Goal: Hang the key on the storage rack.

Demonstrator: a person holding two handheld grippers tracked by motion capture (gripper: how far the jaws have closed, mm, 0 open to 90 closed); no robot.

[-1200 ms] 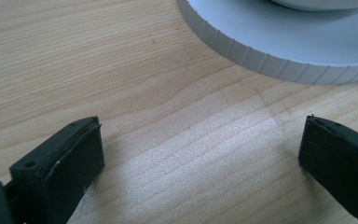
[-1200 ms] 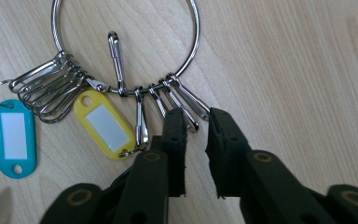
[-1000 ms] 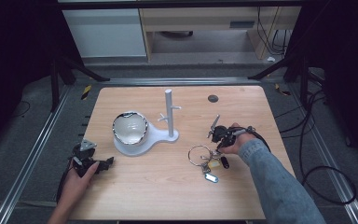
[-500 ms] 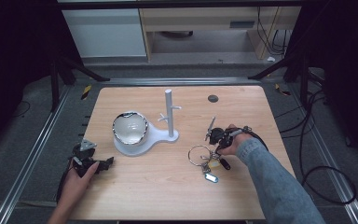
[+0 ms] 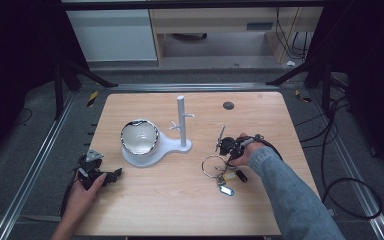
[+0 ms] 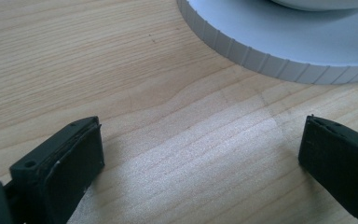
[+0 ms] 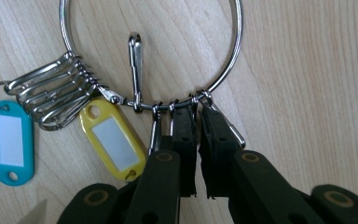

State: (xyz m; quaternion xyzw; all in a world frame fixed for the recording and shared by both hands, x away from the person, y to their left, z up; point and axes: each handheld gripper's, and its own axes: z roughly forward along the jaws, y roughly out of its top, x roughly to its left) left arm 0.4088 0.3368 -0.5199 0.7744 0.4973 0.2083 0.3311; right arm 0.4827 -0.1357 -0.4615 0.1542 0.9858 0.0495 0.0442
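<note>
Wooden table (image 5: 190, 200) at the base of everything, carrying a white stand (image 5: 181, 125) with pegs and a bowl (image 5: 139, 137) on its round foot. Near the right edge, lying flat on the wood, the key ring (image 7: 149, 56) with snap hooks, a yellow tag (image 7: 109, 140) and a blue tag (image 7: 8, 140). Right gripper (image 7: 196, 140) pressed together, pinching the ring's lower arc. Left gripper (image 6: 200, 154) spread wide, nothing between, parked beside the stand's ribbed foot. Grasp apparently made; lifting and hanging on a peg probably left. Pinch itself readable from the right gripper view, merely a dark cluster from the high view.
</note>
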